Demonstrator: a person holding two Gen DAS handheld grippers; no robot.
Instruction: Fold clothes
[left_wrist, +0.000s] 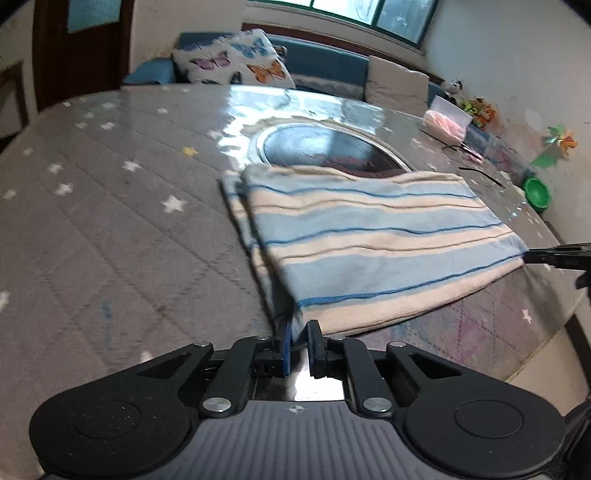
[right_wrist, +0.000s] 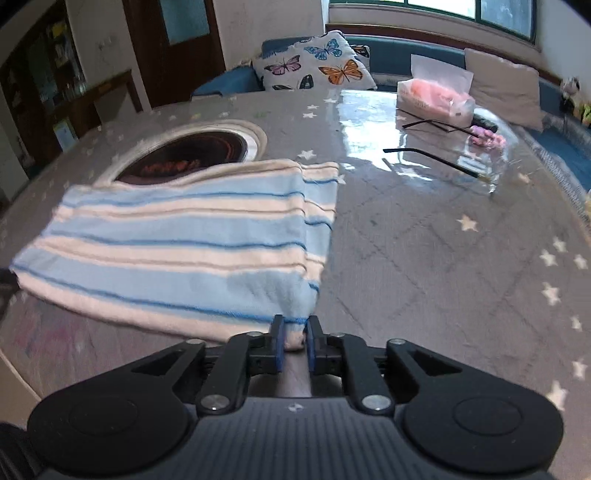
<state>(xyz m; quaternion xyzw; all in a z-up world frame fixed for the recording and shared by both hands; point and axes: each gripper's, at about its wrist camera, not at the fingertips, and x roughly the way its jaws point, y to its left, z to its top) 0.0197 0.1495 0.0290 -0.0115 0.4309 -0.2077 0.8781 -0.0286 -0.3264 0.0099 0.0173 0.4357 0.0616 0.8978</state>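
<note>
A folded garment (left_wrist: 369, 240) (right_wrist: 184, 240) with light blue and cream stripes lies on the grey star-patterned table (left_wrist: 110, 221) (right_wrist: 424, 258). My left gripper (left_wrist: 299, 328) is shut on its near left corner, and the cloth edge shows between the blue pads. The near right corner is pinched in my right gripper (right_wrist: 295, 328), which is also shut. In the left wrist view the right gripper (left_wrist: 528, 255) shows at the right edge, at the garment's corner. The garment's far edge overlaps a round dark hotplate (left_wrist: 325, 147) (right_wrist: 184, 155) set in the table.
A pink tissue pack (left_wrist: 447, 122) (right_wrist: 436, 96), thin black sticks (right_wrist: 432, 158) and a green bowl (left_wrist: 537, 192) sit at the table's far right. Behind the table is a blue sofa with a butterfly cushion (left_wrist: 232, 59) (right_wrist: 317, 62). The table's edge (left_wrist: 546, 350) curves close by.
</note>
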